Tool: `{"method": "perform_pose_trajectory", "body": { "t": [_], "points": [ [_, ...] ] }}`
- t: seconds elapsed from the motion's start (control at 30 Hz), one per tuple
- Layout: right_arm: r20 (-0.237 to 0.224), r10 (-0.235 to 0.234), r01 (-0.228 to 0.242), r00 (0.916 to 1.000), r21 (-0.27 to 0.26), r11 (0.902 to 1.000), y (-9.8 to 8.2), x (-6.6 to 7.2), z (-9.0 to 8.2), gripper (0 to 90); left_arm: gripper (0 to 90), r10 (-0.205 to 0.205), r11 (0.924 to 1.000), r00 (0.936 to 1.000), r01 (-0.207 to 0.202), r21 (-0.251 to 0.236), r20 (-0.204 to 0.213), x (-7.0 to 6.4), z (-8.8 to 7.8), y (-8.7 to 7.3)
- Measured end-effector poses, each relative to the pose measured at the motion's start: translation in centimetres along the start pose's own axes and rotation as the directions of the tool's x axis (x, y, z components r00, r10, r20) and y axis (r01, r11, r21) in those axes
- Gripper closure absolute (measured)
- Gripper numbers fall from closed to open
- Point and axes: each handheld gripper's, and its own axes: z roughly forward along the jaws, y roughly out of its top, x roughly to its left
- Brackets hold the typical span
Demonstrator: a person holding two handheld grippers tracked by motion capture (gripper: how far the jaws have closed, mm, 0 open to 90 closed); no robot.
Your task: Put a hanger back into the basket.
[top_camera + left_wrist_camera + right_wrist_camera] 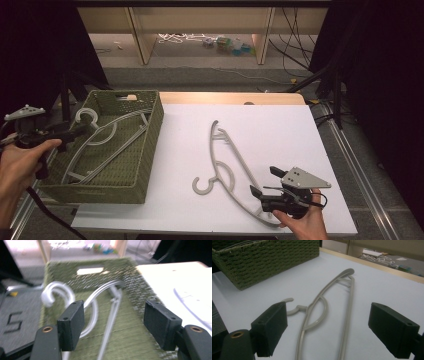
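Two grippers, both with jaws spread wide and nothing between the pads.

Left gripper (82, 131): held by the left hand (20, 162) at the basket's left rim, tips poking over the edge. Its own view (113, 325) is motion-blurred; both black pads stand apart with clear space between them. Below and beyond them lies the hanger in the basket (110, 305): pale grey plastic, thin rod profile, round hook curled up at the left wall, shoulders and crossbar running diagonally over the basket floor. No pad touches it. In the high view that hanger (107, 145) spans most of the basket interior, hook (86, 116) at the far-left corner.

Basket (150, 150): olive-green woven, rectangular, handle cut-out in the far wall, sits on the left edge of the white table (280, 125).

Right gripper (262, 182): held by the right hand (302, 220) at the near right of the table, grey three-cornered plate on top, jaws pointing left toward the second hanger (225, 155). That hanger lies flat on the table, same grey plastic, hook (202, 186) at the near-left end, curved shoulder arching away toward the far side, inner loop just beside the neck. In the right gripper view (328, 330) the hanger (322, 302) runs up between the two open pads, lying on the table beyond them; whether the pads touch it I cannot tell. Basket's woven side wall (267, 257) sits well beyond, upper left.
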Motion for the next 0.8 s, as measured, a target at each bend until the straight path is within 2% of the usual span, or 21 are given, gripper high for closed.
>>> {"method": "perform_pose_trajectory", "body": {
  "t": [0.1, 0.2, 0.3, 0.37, 0.43, 0.47, 0.5, 0.53, 0.7, 0.77, 0.8],
  "points": [
    [-0.001, 0.000, 0.000, 1.0000, 0.000, 1.0000, 0.0, 0.0, 0.0, 16.5, 31.9, 0.014, 0.9989, 0.9986, -0.012, -0.045, 0.051, -2.1, -1.0, 0.0],
    [0.009, -0.015, 0.015, 0.9999, 0.001, 0.9999, 0.1, 0.0, -0.1, 16.5, 30.9, 0.033, 0.9973, 0.9940, -0.026, -0.069, 0.104, -4.4, -1.4, -0.4],
    [0.004, -0.013, 0.013, 0.9999, -0.011, 0.9999, 0.0, 0.0, 0.0, 16.4, 28.9, 0.050, 0.9957, 0.9862, -0.037, -0.085, 0.158, -6.6, -1.6, -0.9],
    [-0.005, 0.000, 0.000, 1.0000, 0.000, 1.0000, 0.0, 0.1, 0.0, 16.4, 28.6, 0.063, 0.9939, 0.9803, -0.045, -0.101, 0.187, -7.9, -1.5, -1.3],
    [0.000, -0.012, 0.012, 0.9999, -0.006, 0.9999, 0.0, 0.0, 0.1, 16.5, 26.5, 0.076, 0.9930, 0.9723, -0.054, -0.105, 0.221, -9.6, -1.2, -1.9],
    [-0.008, -0.002, 0.002, 1.0000, 0.001, 1.0000, -0.1, 0.1, 0.1, 16.5, 26.0, 0.075, 0.9936, 0.9665, -0.052, -0.101, 0.245, -10.4, -1.0, -2.1],
    [-0.007, -0.003, 0.003, 1.0000, 0.001, 1.0000, -0.1, 0.1, 0.1, 16.5, 26.0, 0.095, 0.9913, 0.9641, -0.069, -0.112, 0.248, -10.8, -0.9, -2.3],
    [-0.011, -0.003, 0.003, 0.9999, 0.004, 1.0000, -0.1, 0.1, 0.1, 16.5, 26.0, 0.113, 0.9891, 0.9565, -0.083, -0.122, 0.269, -11.7, -0.6, -2.6],
    [-0.020, 0.004, -0.004, 0.9998, 0.003, 1.0000, -0.1, 0.1, 0.2, 16.5, 24.0, 0.167, 0.9822, 0.9380, -0.131, -0.134, 0.304, -14.8, 0.6, -3.9],
    [-0.019, 0.003, -0.003, 0.9998, 0.001, 1.0000, -0.1, 0.0, 0.2, 16.4, 23.3, 0.178, 0.9813, 0.9228, -0.141, -0.131, 0.341, -15.8, 1.2, -4.6],
    [-0.020, 0.006, -0.006, 0.9998, 0.001, 1.0000, -0.2, 0.0, 0.2, 16.5, 23.2, 0.182, 0.9808, 0.9185, -0.144, -0.131, 0.351, -16.3, 1.5, -4.9]
  ]
}}
